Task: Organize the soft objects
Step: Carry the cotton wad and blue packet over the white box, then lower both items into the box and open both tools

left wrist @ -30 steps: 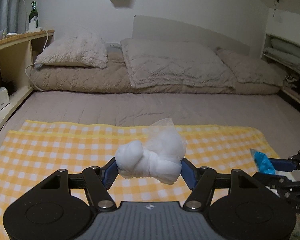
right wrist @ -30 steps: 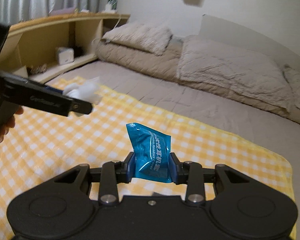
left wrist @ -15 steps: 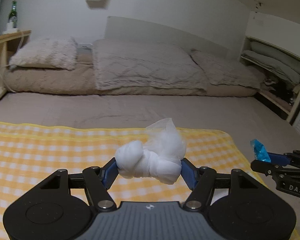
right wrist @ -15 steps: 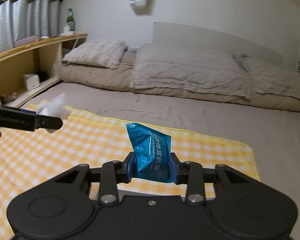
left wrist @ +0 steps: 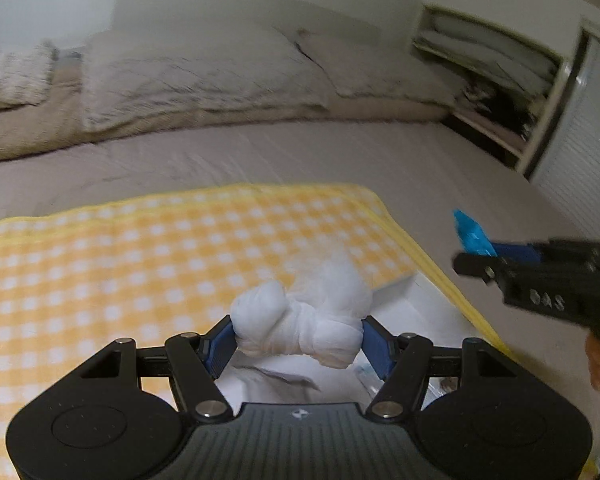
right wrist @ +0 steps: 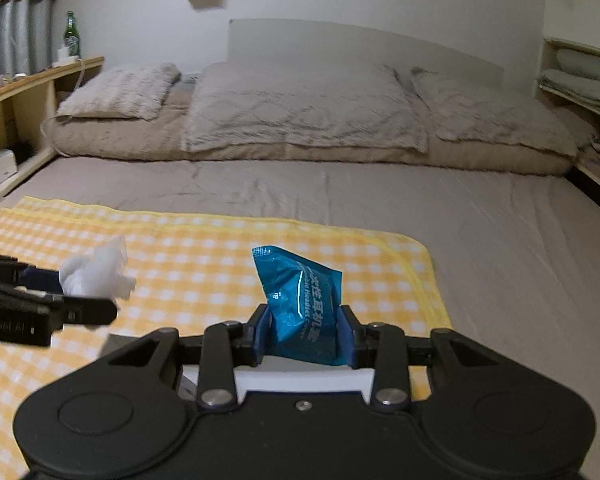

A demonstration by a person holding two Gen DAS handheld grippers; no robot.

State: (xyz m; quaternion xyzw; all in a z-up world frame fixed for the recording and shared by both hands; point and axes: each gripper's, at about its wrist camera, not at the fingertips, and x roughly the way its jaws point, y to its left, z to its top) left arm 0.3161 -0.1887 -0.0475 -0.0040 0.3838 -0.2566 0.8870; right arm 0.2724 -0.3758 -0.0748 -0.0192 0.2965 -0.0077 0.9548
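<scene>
My left gripper [left wrist: 298, 340] is shut on a white wad of soft cloth [left wrist: 300, 328], held above a white box [left wrist: 412, 312] at the right corner of the yellow checked cloth [left wrist: 140, 264]. My right gripper [right wrist: 304, 332] is shut on a blue plastic packet [right wrist: 300, 304], held above the same white box [right wrist: 300, 378]. The right gripper [left wrist: 496, 260] with the packet [left wrist: 470, 236] shows at the right of the left wrist view. The left gripper [right wrist: 80, 300] with the white wad [right wrist: 94, 274] shows at the left of the right wrist view.
The yellow checked cloth [right wrist: 180, 260] lies on a grey-brown bed [right wrist: 500, 248]. Pillows and a folded quilt [right wrist: 300, 112] line the headboard. A wooden shelf [right wrist: 28, 92] with a green bottle [right wrist: 71, 36] stands left; open shelves [left wrist: 492, 76] with bedding stand right.
Both grippers have swung right and lowered toward the cloth's right corner, so the white box now appears under them. Each still holds its object.
</scene>
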